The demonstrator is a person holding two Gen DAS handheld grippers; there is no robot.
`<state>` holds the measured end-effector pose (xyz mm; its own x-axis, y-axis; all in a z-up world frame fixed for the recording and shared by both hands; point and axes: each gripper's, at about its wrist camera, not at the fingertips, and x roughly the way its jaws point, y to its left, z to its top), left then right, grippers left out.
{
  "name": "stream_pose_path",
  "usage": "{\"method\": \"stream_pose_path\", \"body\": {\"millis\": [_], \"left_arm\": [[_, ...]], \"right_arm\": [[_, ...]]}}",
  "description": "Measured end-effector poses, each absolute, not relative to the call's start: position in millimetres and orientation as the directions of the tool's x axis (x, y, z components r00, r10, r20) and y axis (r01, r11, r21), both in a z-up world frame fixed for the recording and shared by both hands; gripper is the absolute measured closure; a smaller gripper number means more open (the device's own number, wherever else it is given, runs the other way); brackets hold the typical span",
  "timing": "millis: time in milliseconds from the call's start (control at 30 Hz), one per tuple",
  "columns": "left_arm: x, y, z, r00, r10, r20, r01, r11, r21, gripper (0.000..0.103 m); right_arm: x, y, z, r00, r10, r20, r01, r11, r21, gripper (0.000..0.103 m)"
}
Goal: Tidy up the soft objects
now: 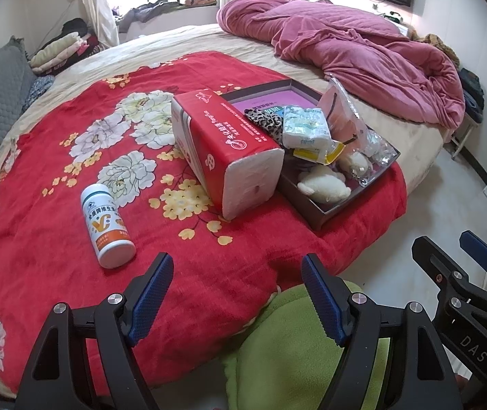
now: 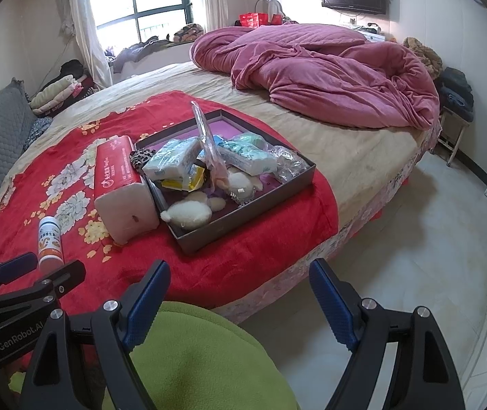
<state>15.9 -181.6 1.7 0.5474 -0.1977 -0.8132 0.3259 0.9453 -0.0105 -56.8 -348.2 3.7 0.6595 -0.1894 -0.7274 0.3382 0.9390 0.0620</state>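
while both grippers hang over the near edge of the bed, we see the left gripper (image 1: 236, 294) with its blue pads spread apart and nothing between them, and the right gripper (image 2: 240, 299) just as wide and bare. on the red floral blanket (image 1: 55, 157) a dark tray (image 2: 243, 213) holds the soft things: a white plush toy (image 2: 187, 215), tissue packs (image 2: 171, 162), a leopard-print cloth (image 1: 265, 121) and clear bags (image 1: 342, 109). a red tissue brick (image 1: 229, 157) leans on the tray's left wall. a white bottle (image 1: 108, 225) lies near it, apart. green fleece (image 2: 209, 358) fills the foreground below us.
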Motion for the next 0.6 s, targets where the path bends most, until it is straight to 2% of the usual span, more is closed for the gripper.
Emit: {"method": "stream_pose_path", "body": {"millis": [600], "left_arm": [[17.4, -182.1, -4.5, 0.538, -0.184, -0.822, 0.325, 0.946, 0.001, 0.025]], "right_arm": [[-54.9, -349.6, -1.7, 0.649, -0.183, -0.739, 0.338, 0.939, 0.065, 0.02]]}}
